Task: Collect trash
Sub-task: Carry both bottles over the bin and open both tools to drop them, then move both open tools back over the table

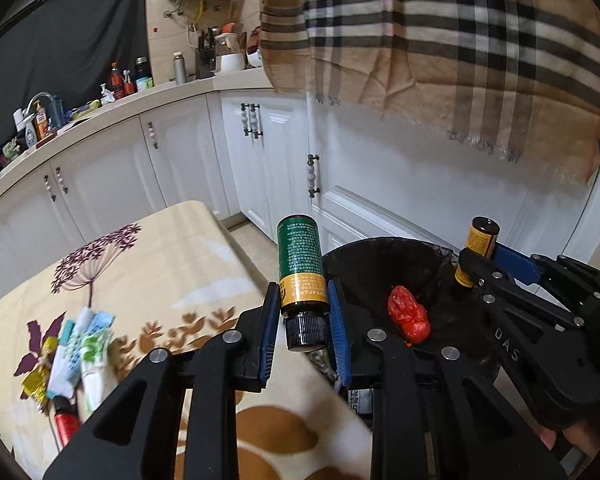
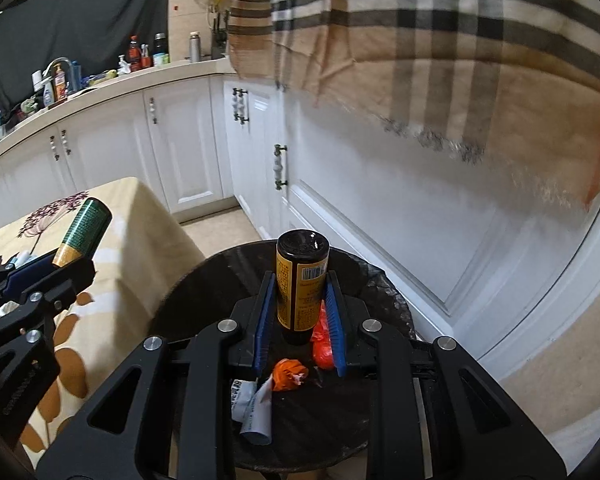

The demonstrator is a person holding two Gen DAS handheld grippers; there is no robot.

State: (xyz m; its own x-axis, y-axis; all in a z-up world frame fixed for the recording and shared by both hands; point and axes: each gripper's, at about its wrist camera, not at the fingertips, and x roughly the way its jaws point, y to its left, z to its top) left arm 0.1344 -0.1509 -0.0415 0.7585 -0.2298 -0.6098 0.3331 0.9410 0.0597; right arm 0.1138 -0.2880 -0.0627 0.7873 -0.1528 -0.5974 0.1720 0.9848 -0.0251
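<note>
1. The right gripper [image 2: 299,312] clamps the yellow bottle [image 2: 301,276] upright, directly over the black bin [image 2: 204,280] (red wads already lie inside).
2. The left gripper [image 1: 303,320] grips the green bottle [image 1: 301,264] cap-down at the bin's left rim, just off the table [image 1: 172,248].
3. The right hand is nearer the drop.

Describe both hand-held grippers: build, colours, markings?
Both match: the left hand-held gripper and right hand-held gripper have matte black angular linkage frames with cut-outs and round silver pivot bolts, and flat blue ribbed finger pads. One frame carries pale lettering reading DAS. No cables show.
</note>
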